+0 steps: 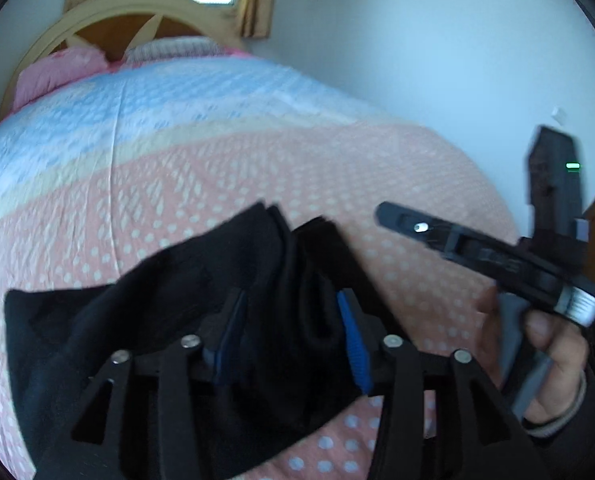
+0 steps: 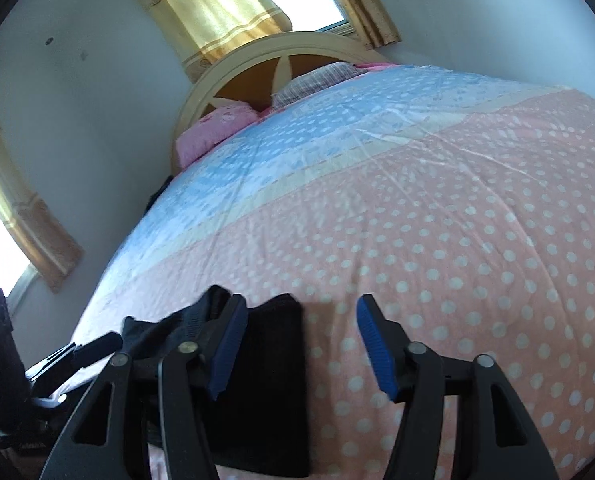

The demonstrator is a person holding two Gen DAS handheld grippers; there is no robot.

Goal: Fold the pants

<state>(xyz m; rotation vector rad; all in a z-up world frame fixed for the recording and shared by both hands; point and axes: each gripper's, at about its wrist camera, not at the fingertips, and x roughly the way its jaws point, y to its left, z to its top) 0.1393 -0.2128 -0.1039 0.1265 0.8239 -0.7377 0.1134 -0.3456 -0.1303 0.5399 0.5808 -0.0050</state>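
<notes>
Lying bunched on the pink polka-dotted bedspread [image 2: 457, 240], the black fabric pants [image 1: 177, 280] run their long axis away from the cameras toward the cream arched wooden headboard [image 2: 257, 56], folded end pointing that way. In the left wrist view the left gripper [image 1: 293, 332] has a thick fold of the pants between its part-open blue-padded fingers [image 1: 355, 344]; whether it pinches is unclear, and only this view shows the right hand [image 1: 545, 352]. In the right wrist view the right gripper [image 2: 301, 344] stands wide open and empty, pants by its left finger.
</notes>
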